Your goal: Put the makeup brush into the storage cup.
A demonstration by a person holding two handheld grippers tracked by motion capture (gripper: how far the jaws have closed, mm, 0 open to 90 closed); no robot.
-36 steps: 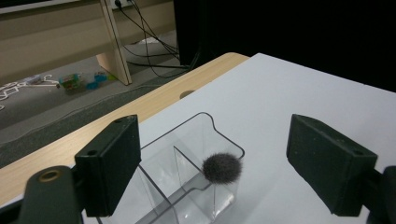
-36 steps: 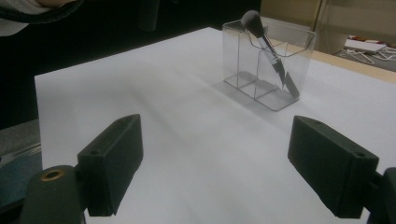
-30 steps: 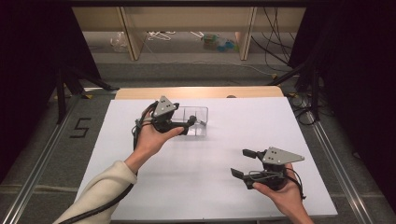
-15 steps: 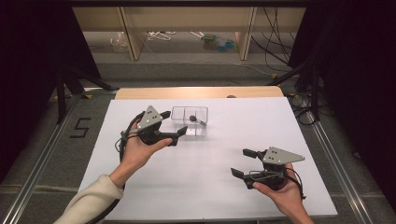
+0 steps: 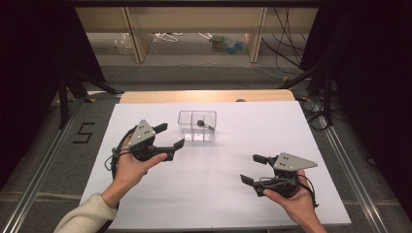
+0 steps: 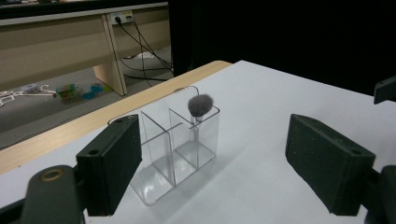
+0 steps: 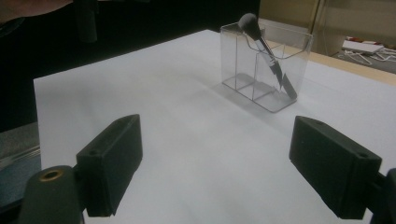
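White, smooth sheeting covers the table [image 5: 209,194], and a strip of bare wood shows along its far edge. Near that far edge, about midway across, stands a clear plastic box [image 5: 197,125] with thin straight walls and inner dividers that split it into compartments. A brush [image 5: 204,124] leans inside it, its soft grey rounded head [image 6: 201,104] poking above the rim and its dark handle slanting down to the floor of one compartment.

Just beside the box on its near-left side hovers the left gripper [image 5: 172,137], jaws spread wide and holding nothing; in the left gripper view the box sits between the two black blocky jaws but farther off, untouched. Well apart, toward the near-right corner, the right gripper [image 5: 252,169] is held in a hand [image 5: 291,201], jaws likewise wide and empty, pointing left across the sheet.

Between the two grippers and in front of the box lies a broad bare stretch of sheet. Dark floor and metal rails run beyond both side edges.
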